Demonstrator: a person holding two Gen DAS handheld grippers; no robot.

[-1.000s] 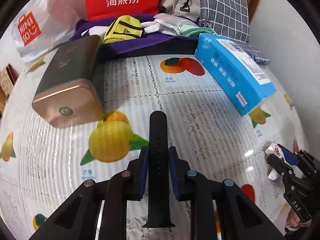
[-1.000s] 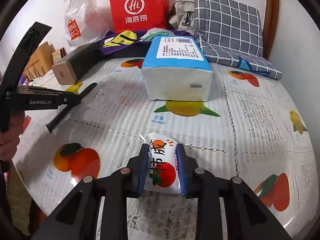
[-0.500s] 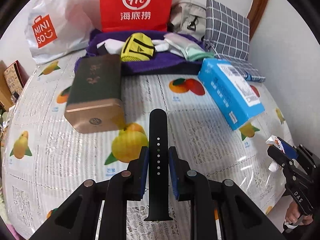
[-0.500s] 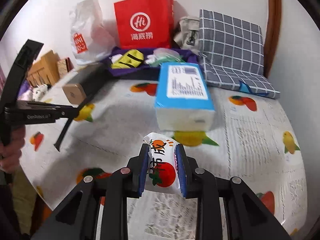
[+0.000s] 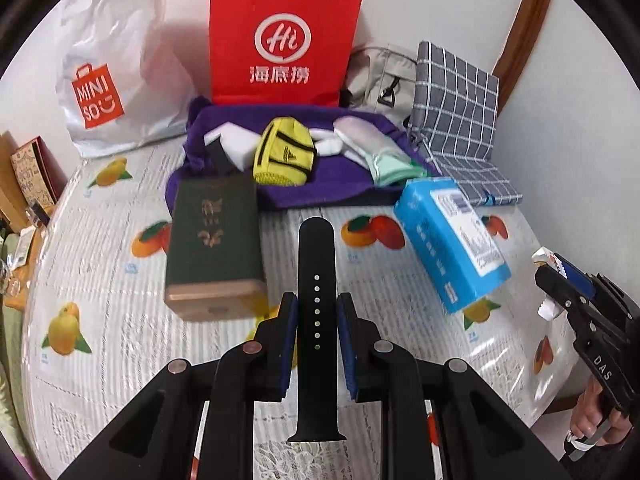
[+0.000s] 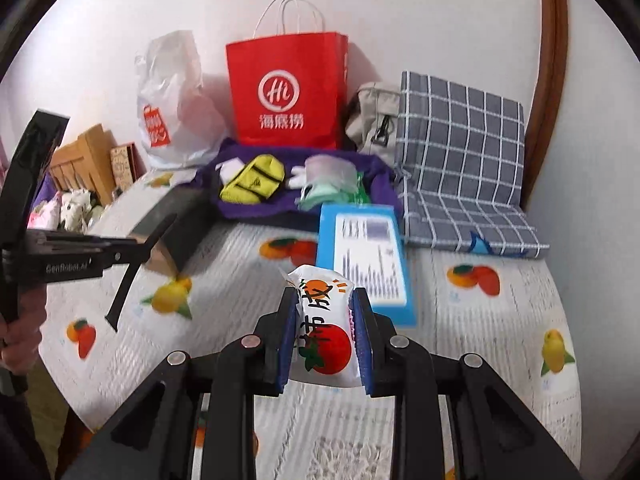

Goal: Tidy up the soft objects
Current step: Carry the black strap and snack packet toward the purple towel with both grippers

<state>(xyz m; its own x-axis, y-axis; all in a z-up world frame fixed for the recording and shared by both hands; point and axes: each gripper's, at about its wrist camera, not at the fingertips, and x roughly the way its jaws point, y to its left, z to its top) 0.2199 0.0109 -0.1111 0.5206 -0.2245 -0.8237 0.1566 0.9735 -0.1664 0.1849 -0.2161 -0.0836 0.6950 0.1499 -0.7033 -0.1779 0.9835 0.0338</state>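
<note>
My left gripper (image 5: 317, 312) is shut on a black watch strap (image 5: 316, 264), held lengthwise above the fruit-print tablecloth (image 5: 100, 280). The strap (image 6: 128, 272) hangs from that gripper (image 6: 144, 244) at the left of the right wrist view. My right gripper (image 6: 325, 312) is shut on a small white snack packet (image 6: 325, 320) with an orange and a tomato printed on it. The same packet (image 5: 545, 260) shows in that gripper (image 5: 556, 276) at the right edge of the left wrist view. At the back lies a purple cloth (image 5: 320, 188) with a yellow pouch (image 5: 285, 156) and pale soft items (image 5: 380, 156).
A green and gold box (image 5: 214, 256) and a blue tissue pack (image 5: 452, 240) lie on the table. Against the wall stand a red paper bag (image 5: 284, 40), a white plastic bag (image 5: 108, 68), a beige bag (image 5: 380, 76) and a checked cushion (image 5: 456, 96).
Both grippers have risen from the table with their loads, so the table looks smaller and more of the wall and bags shows. Neither grip has changed.
</note>
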